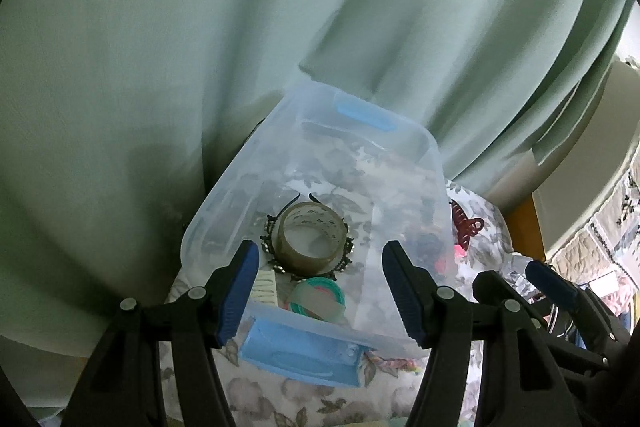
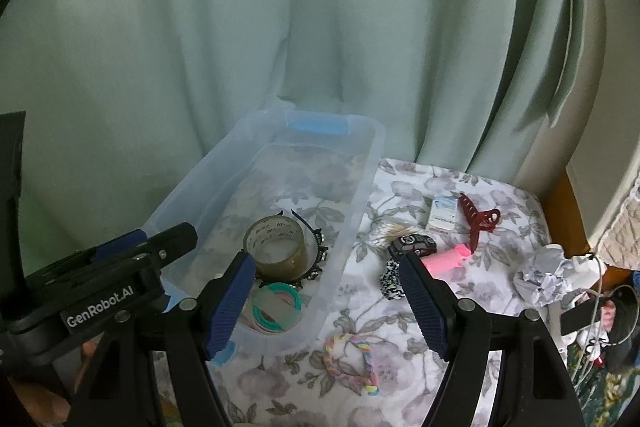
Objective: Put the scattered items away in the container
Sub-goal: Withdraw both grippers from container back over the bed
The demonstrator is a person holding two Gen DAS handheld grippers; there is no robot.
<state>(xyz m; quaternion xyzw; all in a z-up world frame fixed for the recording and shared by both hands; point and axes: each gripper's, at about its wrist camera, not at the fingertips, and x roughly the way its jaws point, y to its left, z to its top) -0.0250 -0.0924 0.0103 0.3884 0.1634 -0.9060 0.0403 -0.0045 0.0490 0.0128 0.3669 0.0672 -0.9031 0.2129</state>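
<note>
From the left wrist, our left gripper (image 1: 318, 291) hangs over the bin (image 1: 424, 147), jaws spread and empty, tape (image 1: 310, 239) inside. From the right wrist, our right gripper (image 2: 328, 301) hangs jaws spread, empty; claw clip (image 2: 476, 221) and braid (image 2: 352, 363) lie outside on the floral cloth (image 2: 500, 311).

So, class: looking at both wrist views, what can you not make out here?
- Small white box, right wrist view: its print is too small to read.
- Striped item in the container, left wrist view: partly hidden by a left gripper finger.
- Spotted item, right wrist view: partly behind a right gripper finger.
</note>
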